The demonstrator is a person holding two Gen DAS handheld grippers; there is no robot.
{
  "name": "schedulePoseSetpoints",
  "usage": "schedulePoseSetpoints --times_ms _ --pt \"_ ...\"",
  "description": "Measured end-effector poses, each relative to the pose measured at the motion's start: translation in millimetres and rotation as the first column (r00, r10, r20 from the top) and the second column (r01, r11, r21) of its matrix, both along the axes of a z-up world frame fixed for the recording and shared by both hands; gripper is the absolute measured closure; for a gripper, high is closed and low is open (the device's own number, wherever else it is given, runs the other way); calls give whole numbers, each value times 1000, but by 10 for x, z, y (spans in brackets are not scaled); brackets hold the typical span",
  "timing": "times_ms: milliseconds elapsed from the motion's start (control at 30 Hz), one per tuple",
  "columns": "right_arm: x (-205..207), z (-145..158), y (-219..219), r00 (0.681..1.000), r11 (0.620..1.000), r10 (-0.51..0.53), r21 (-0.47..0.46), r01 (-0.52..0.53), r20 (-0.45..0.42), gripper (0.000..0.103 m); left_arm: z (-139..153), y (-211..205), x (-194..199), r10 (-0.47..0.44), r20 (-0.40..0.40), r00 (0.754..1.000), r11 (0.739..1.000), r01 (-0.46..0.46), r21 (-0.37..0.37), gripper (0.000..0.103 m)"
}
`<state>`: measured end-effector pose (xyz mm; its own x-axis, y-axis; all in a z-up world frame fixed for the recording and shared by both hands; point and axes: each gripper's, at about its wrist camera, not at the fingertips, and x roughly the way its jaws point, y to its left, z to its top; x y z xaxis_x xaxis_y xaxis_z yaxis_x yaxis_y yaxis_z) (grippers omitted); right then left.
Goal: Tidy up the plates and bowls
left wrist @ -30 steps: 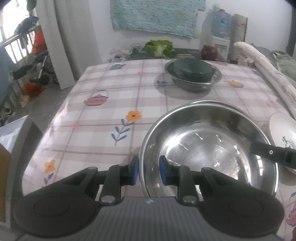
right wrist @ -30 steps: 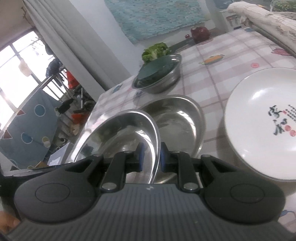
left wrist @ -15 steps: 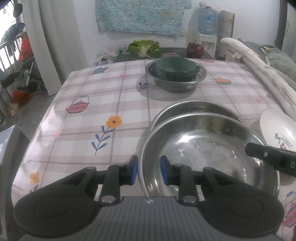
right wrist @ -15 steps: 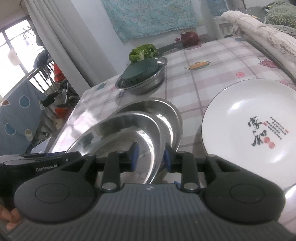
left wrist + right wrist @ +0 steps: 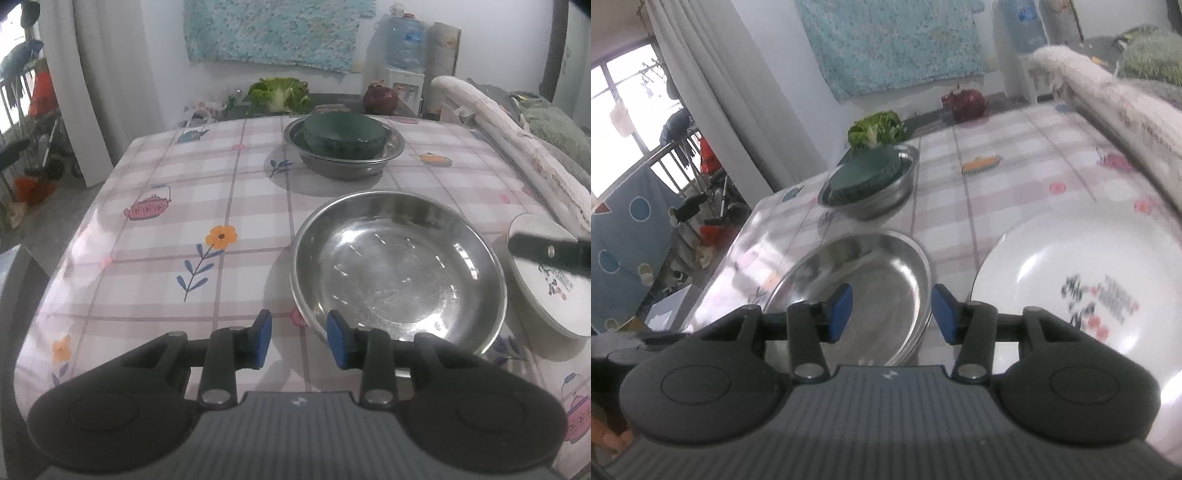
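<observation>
Two shallow steel plates (image 5: 399, 266) lie nested, one inside the other, on the checked tablecloth (image 5: 221, 206). My left gripper (image 5: 299, 328) hovers at their near left rim. Its jaws are opening and the blue pads touch nothing. In the right wrist view the steel plates (image 5: 864, 280) lie just ahead of my right gripper (image 5: 892, 314), whose jaws are also opening. The plates' right rim runs between its pads without being pressed. A white plate (image 5: 1071, 288) with printed characters lies to the right. Farther back, a dark green bowl (image 5: 343, 136) sits inside a steel bowl (image 5: 343, 166).
A rolled white bundle (image 5: 517, 147) runs along the table's right side. Beyond the far edge are lettuce (image 5: 280, 94), a dark red teapot (image 5: 380, 99) and a water dispenser (image 5: 404, 51). The table's left edge drops to a cluttered floor (image 5: 37, 184).
Both grippers were shut on the upper steel plate's rim and set it down into the lower one. Both have since let go, and their jaws stand apart. The right gripper has drawn back a little.
</observation>
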<state>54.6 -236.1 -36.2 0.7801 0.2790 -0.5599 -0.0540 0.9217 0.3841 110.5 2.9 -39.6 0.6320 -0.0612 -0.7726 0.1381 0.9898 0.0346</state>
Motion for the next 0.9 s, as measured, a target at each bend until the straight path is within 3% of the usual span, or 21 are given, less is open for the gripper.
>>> schedulePoseSetpoints --times_ms 167,333,467,700,900 --pt "293 60 -7 1000 999 20 -46 -20 -1 56 -61 41 89 10 -22 1000 999 -11 -32 68" --pt "693 -3 96 995 994 79 -70 -84 -65 56 -148 90 229 9 -74 997 993 -18 -119 68" --pt "907 -98 202 988 986 108 -115 -121 -113 56 -211 86 305 18 -81 997 993 -28 -117 72" --pt "993 -205 320 981 978 129 -145 -150 -146 54 -287 144 395 50 -98 994 987 -64 -146 81" --pt "980 -211 378 976 981 153 -92 -169 -156 54 -301 260 421 79 -103 992 985 -93 -145 84"
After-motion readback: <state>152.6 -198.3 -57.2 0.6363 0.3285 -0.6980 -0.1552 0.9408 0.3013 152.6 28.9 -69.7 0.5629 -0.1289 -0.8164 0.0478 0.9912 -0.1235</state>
